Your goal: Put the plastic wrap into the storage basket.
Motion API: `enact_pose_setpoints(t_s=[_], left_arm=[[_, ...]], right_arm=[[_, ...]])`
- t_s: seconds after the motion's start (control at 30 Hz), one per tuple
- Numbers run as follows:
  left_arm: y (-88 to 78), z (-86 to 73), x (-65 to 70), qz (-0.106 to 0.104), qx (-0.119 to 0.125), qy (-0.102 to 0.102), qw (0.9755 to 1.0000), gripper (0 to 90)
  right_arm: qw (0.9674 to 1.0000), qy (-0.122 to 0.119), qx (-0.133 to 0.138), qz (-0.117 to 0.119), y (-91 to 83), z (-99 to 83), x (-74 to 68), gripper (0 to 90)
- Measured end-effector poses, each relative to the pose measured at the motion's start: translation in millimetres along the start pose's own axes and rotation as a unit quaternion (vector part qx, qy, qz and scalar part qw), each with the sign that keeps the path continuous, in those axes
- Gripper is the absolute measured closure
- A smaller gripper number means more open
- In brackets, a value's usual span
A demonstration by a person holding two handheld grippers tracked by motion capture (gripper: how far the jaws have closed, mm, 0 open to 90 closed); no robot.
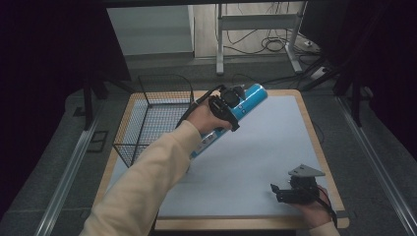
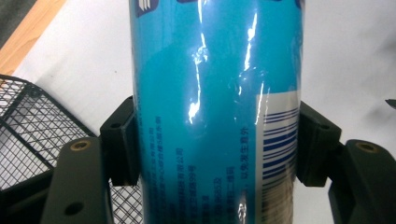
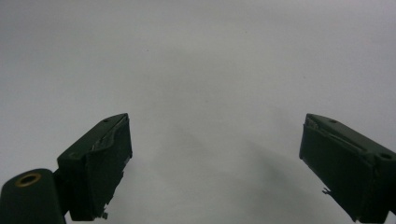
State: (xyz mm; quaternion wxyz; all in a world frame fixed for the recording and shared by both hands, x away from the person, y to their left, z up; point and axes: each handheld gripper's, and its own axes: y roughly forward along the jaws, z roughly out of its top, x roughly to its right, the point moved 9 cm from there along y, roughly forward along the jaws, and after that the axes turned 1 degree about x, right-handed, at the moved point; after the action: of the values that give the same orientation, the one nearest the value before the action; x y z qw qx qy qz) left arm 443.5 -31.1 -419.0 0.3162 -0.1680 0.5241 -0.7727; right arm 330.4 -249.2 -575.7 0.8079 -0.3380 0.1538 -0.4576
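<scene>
A tall blue can (image 1: 246,101) with white print and a barcode hangs tilted above the white mat, its top toward the far right. My left gripper (image 1: 227,109) is shut on its middle; in the left gripper view both black pads (image 2: 122,140) press the blue can (image 2: 215,107) from either side. Near the mat's front right corner, my right gripper (image 1: 276,191) sits low over the mat. Its jaws stand wide apart in the right gripper view (image 3: 215,168), with nothing but bare white mat between them.
A black wire basket (image 1: 152,118) stands at the table's back left, just left of the held can; its mesh (image 2: 28,135) lies close below my left gripper. The wooden table edge (image 1: 314,142) frames the white mat (image 1: 265,147).
</scene>
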Motion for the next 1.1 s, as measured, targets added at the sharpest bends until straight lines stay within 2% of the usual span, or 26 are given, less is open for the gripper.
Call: enact_pose_setpoints(t_s=[0.17,0.67,0.77,1.0,1.1], left_arm=[[-4.6,1.0,-8.6,0.011,0.000,-0.003,0.9999,31.5],[-12.1,2.2,-29.1,0.022,0.000,-0.014,0.9997,31.5],[-14.3,2.9,-34.7,0.030,-0.004,-0.015,0.9994,31.5],[-15.7,2.7,-43.7,0.031,-0.006,-0.015,0.9994,31.5],[-15.4,1.8,-51.0,0.030,-0.005,-0.024,0.9993,31.5]], right_arm=[[1.0000,-0.001,0.000,-0.001,0.3,0.0,0.2,9.7],[1.0000,-0.002,-0.002,0.000,0.7,-0.5,0.6,9.7],[1.0000,-0.003,-0.002,0.000,0.8,-0.5,0.2,9.7],[1.0000,-0.001,-0.003,-0.002,0.6,-0.7,1.0,9.7],[1.0000,-0.001,-0.003,-0.002,0.7,-0.6,1.1,9.7]])
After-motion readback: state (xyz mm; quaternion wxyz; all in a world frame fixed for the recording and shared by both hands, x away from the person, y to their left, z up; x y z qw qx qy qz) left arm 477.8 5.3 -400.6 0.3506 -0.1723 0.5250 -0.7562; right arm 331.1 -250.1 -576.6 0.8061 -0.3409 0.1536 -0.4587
